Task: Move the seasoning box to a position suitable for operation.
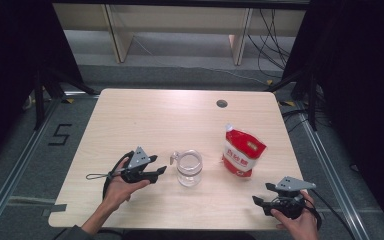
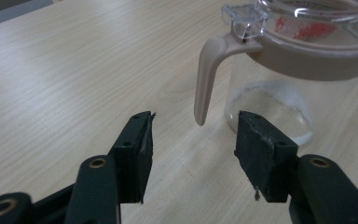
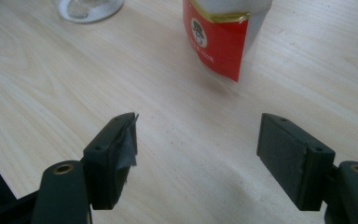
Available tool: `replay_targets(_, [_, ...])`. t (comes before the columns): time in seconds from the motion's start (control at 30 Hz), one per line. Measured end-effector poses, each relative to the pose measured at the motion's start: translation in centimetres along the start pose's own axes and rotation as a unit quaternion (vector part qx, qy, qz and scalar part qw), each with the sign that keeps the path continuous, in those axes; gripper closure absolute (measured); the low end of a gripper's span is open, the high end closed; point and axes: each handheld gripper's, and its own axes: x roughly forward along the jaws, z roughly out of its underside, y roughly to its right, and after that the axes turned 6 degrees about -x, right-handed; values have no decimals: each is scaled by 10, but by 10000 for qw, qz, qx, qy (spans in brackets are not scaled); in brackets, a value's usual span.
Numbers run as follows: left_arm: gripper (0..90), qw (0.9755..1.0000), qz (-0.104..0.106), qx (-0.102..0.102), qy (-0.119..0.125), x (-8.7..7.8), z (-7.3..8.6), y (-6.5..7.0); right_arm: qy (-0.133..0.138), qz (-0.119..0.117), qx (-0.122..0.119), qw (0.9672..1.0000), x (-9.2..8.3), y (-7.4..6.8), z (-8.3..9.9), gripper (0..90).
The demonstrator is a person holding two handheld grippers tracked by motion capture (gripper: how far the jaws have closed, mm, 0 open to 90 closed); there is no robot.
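A clear glass jug with a beige rim and handle stands upright near the middle front of the wooden table. My left gripper is open just left of it, its jaws spread a short way before the handle with nothing between them. A red and white stand-up pouch with a white spout stands to the jug's right. My right gripper sits open near the table's front right edge, pointing toward the pouch, well short of it.
A round dark cable hole marks the table's far side. Cables and desk legs stand on the floor beyond. Black curtains flank both sides. Bare wood lies between the two grippers and across the table's far half.
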Motion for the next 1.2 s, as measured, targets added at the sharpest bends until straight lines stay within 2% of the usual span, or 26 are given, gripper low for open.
replay_targets(0.03, [486,10000,-17,41,4,2,-1,0,-35,11,161,9999,-1,-3,0,294])
replay_targets(0.07, [493,10000,5,-57,35,5,-1,1,16,-30,17,10000,0,0,0,294])
replay_targets(0.1, [504,10000,57,41,3,6,-1,1,10,-45,53,10000,0,0,0,294])
replay_targets(0.13, [512,10000,64,60,-2,8,-1,2,21,49,-30,10000,0,0,0,294])
replay_targets(0.17, [522,9999,78,111,-15,10,0,3,-25,48,106,9999,0,-2,0,294])
replay_targets(0.2, [531,9998,57,185,-46,12,0,3,-26,48,96,9999,0,-2,0,294])
replay_targets(0.23, [535,9997,27,212,-93,14,-1,3,8,56,-41,10000,0,0,0,294])
replay_targets(0.3, [555,9996,30,281,-42,16,-3,2,-16,14,10,10000,0,0,0,294])
replay_targets(0.37, [568,9996,45,261,-7,17,-4,2,-9,25,-13,10000,1,0,0,294])
replay_targets(0.43, [597,9995,136,284,27,23,-7,2,-5,40,-30,10000,1,0,0,295])
replay_targets(0.47, [603,9992,111,372,-12,24,-9,3,-9,36,-30,10000,1,0,0,295])
replay_targets(0.5, [609,9994,174,315,-4,27,-9,4,-14,36,-32,10000,1,0,0,296])
replay_targets(0.53, [614,9990,160,406,-29,28,-10,3,-18,34,-43,10000,1,0,0,295])
replay_targets(0.57, [620,9992,194,349,-39,29,-11,4,-16,27,-76,10000,1,0,0,295])
replay_targets(0.6, [627,9988,177,446,-109,29,-13,4,-28,22,-83,10000,1,0,0,296])
replay_targets(0.73, [666,9986,205,491,-55,32,-16,3,-41,24,-93,9999,2,0,0,296])
replay_targets(0.77, [680,9986,222,483,-36,34,-17,3,-82,-13,25,10000,1,-2,0,295])
replay_targets(0.8, [687,9982,269,538,-30,35,-19,3,-54,15,-94,9999,2,0,0,296])
replay_targets(0.83, [699,9982,269,538,-30,35,-19,3,-59,14,-99,9999,2,0,0,296])
replay_targets(0.87, [712,9979,292,571,-17,36,-19,4,-63,18,-95,9999,2,0,0,296])
replay_targets(0.9, [722,9969,253,744,-77,35,-21,6,-63,21,-79,9999,1,0,0,295])
replay_targets(1.0, [742,9960,191,859,-124,34,-21,6,-44,14,-9,10000,1,-1,0,295])
replay_targets(1.03, [761,9968,182,782,-50,35,-20,6,-46,19,-17,10000,1,-1,0,295])
replay_targets(1.13, [792,9967,234,772,-30,33,-20,4,-61,6,-39,10000,1,-1,0,296])
replay_targets(1.17, [793,9969,209,763,-21,33,-20,4,-73,-16,32,10000,1,-2,0,296])
replay_targets(1.2, [794,9970,243,726,-106,32,-20,4,-51,-10,-35,10000,1,-2,0,296])
